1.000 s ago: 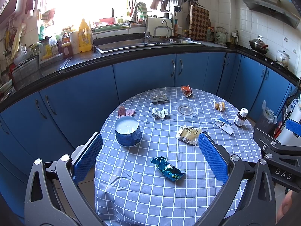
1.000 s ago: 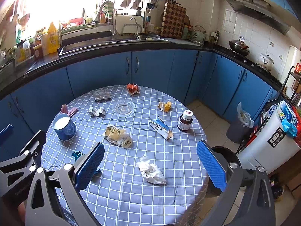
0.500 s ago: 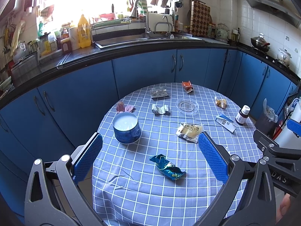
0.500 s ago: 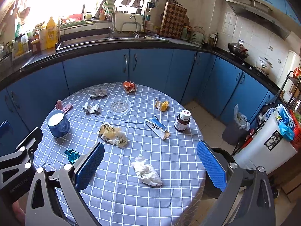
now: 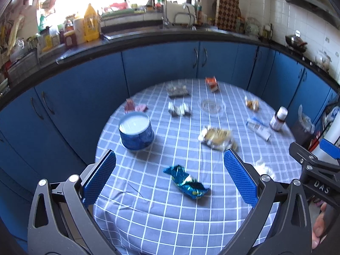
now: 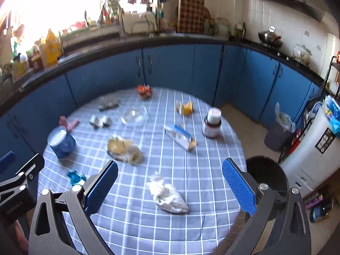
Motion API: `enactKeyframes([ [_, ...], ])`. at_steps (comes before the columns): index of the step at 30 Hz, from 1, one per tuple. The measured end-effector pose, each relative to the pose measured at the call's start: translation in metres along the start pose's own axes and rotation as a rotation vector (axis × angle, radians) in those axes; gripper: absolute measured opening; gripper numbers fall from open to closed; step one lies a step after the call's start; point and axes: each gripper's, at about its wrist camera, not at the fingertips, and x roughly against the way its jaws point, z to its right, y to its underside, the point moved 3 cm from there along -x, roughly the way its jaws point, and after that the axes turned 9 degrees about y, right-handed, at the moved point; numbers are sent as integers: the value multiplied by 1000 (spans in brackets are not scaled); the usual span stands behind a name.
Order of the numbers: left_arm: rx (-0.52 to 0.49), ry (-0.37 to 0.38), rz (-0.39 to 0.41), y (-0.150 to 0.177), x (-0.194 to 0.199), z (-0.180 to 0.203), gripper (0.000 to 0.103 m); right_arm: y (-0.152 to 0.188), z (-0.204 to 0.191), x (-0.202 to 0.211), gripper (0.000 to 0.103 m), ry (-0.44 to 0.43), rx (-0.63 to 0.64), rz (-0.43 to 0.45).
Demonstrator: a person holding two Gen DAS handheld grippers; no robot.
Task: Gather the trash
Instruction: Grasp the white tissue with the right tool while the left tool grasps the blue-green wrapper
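A round table with a blue checked cloth (image 5: 148, 216) (image 6: 201, 170) carries scattered trash. A crumpled teal wrapper (image 5: 186, 182) (image 6: 75, 176) lies between the open fingers of my left gripper (image 5: 170, 180), which hovers above it. A crumpled white tissue (image 6: 166, 194) (image 5: 263, 167) lies between the open fingers of my right gripper (image 6: 169, 188). Further back are a yellow snack bag (image 5: 216, 138) (image 6: 124, 148), a small blue-white carton (image 6: 180, 137), silver foil (image 5: 178, 109), an orange wrapper (image 5: 211, 82) and a yellow wrapper (image 6: 186, 108).
A blue cup (image 5: 137, 130) (image 6: 60, 140), a brown bottle with white cap (image 6: 211, 123) and a clear glass dish (image 6: 132, 114) stand on the table. A black bin (image 6: 266, 170) sits at the table's right edge, a lined bin (image 6: 278, 131) beyond. Blue cabinets (image 5: 161, 63) curve behind.
Both grippers have moved forward and lower toward the table; the teal wrapper and the tissue appear larger and nearer. Nothing has been picked up.
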Motion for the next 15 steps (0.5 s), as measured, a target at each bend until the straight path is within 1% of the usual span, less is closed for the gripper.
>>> enactKeyframes([
  [3, -11, -2, -57, 12, -17, 4, 100, 13, 0, -21, 96, -22, 13, -57],
  [7, -13, 11, -138, 28, -43, 8, 100, 31, -1, -48, 96, -24, 40, -129],
  [11, -8, 14, -198, 39, -68, 9, 100, 42, -1, -64, 95, -31, 58, -167],
  [13, 6, 22, -242, 42, -82, 9, 100, 45, -3, -72, 93, -42, 71, -182],
  [14, 15, 27, -259, 43, -87, 9, 99, 46, -5, -76, 84, -45, 77, -191],
  [15, 22, 32, -272, 44, -91, 9, 98, 48, -6, -80, 70, -51, 83, -206],
])
